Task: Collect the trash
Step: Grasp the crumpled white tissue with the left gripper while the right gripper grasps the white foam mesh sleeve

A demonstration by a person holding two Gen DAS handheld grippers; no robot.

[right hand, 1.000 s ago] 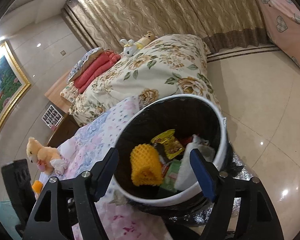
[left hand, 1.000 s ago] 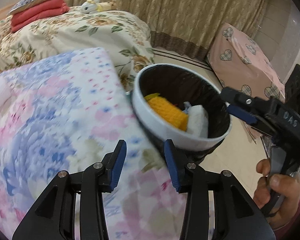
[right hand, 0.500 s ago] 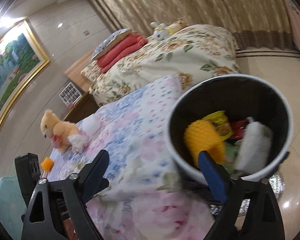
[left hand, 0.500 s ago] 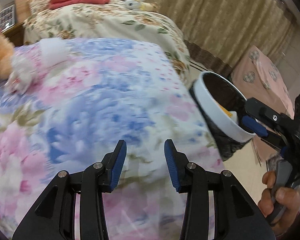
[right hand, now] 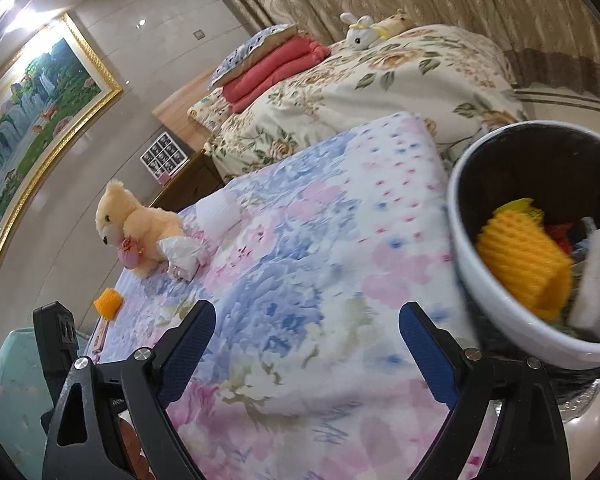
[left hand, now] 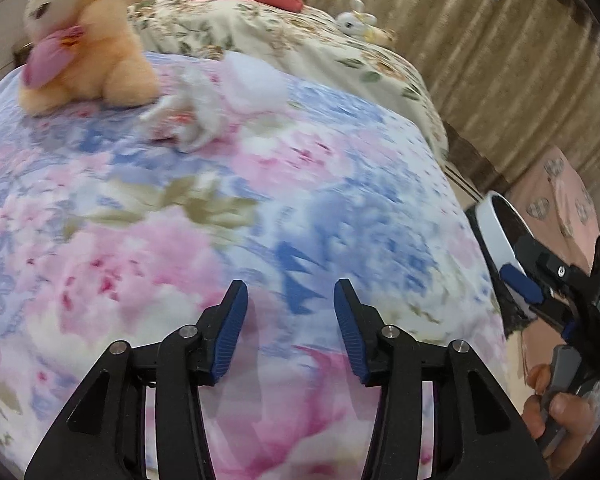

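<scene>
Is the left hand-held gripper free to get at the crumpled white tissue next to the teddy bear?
Probably yes. The left hand-held gripper is open and empty, and only bare floral quilt lies between it and the crumpled white tissue. The teddy bear sits just beside it, though.

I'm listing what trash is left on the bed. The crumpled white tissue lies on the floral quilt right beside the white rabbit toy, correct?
Not quite. The crumpled white tissue lies on the floral quilt beside the peach teddy bear, as the right wrist view shows. The white rabbit toy sits on the far bed.
</scene>
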